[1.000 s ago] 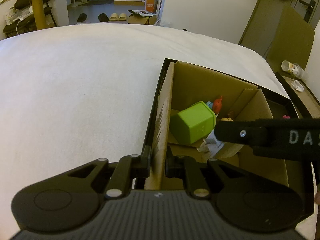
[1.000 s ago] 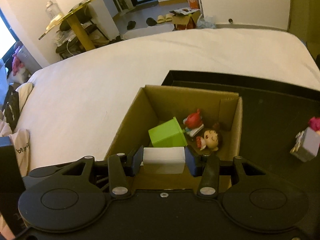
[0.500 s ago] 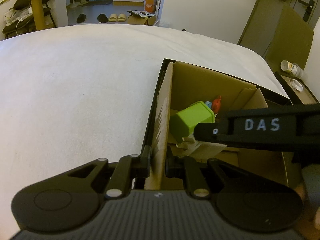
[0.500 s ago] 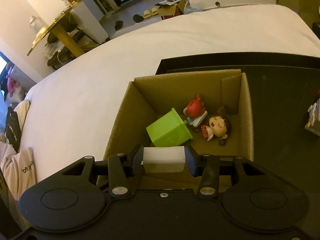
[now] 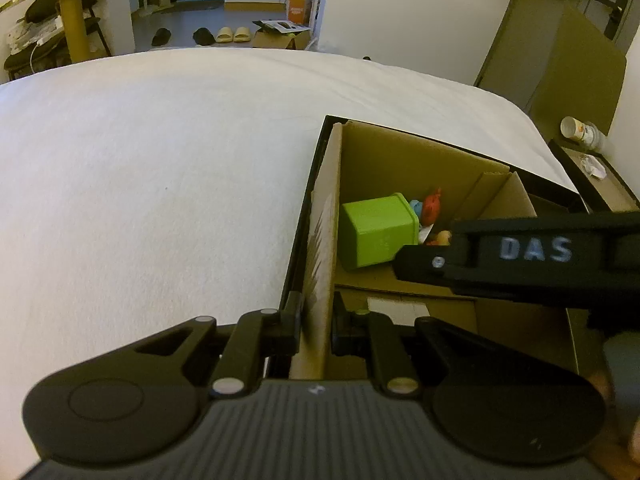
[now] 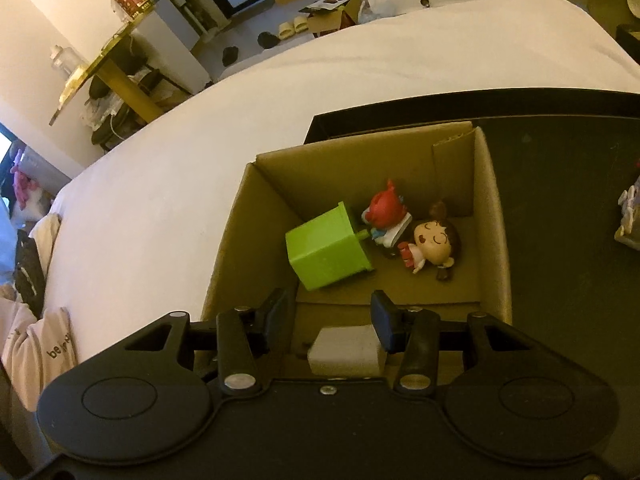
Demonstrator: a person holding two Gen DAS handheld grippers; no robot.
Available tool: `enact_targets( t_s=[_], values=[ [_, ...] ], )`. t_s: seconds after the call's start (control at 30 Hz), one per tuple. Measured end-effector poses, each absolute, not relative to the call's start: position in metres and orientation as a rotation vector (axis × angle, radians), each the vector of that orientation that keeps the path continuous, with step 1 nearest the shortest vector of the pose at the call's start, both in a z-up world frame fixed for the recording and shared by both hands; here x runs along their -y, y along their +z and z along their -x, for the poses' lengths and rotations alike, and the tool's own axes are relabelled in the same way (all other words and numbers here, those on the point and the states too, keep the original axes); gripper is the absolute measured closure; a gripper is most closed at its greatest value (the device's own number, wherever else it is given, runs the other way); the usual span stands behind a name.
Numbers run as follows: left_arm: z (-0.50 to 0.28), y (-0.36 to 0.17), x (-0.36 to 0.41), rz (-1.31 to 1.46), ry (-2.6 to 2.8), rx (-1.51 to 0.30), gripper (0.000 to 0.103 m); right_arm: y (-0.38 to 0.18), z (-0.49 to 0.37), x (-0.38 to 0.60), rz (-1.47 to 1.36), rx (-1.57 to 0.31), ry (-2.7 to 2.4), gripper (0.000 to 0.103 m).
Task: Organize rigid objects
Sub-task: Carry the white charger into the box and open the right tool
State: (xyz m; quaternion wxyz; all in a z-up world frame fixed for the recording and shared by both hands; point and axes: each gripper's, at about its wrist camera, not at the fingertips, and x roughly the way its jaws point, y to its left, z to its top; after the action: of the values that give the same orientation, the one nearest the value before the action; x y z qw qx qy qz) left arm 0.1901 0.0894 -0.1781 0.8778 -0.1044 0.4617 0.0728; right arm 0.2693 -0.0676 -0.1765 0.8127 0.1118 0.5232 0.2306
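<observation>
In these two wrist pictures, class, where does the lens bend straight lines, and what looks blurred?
Left wrist view: the fisheye bows the white bed edge; the right gripper's lettering, crossing close, is soft. Right wrist view: the black tray rim curves; the white block, lying below the spread fingers, is smeared, while the green box stays sharp. Both carry a warm yellow cast.

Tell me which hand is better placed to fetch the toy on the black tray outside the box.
Right. The right gripper is open and empty, with the toy on its side; the left gripper is shut on the box wall.
</observation>
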Motion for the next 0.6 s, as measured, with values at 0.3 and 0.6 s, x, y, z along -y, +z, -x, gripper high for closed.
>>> enact_targets(
  t_s=[0.3, 0.6],
  values=[
    [-0.190, -0.177, -0.084, 0.183, 0.152, -0.966, 0.091, -0.152, -0.257, 0.080, -0.176, -1.033, 0.527, 0.056],
    [-0.192, -0.175, -0.077, 0.139, 0.169, -0.979, 0.091, -0.141, -0.253, 0.099, -0.172, -0.971, 0.531, 0.050]
  ],
)
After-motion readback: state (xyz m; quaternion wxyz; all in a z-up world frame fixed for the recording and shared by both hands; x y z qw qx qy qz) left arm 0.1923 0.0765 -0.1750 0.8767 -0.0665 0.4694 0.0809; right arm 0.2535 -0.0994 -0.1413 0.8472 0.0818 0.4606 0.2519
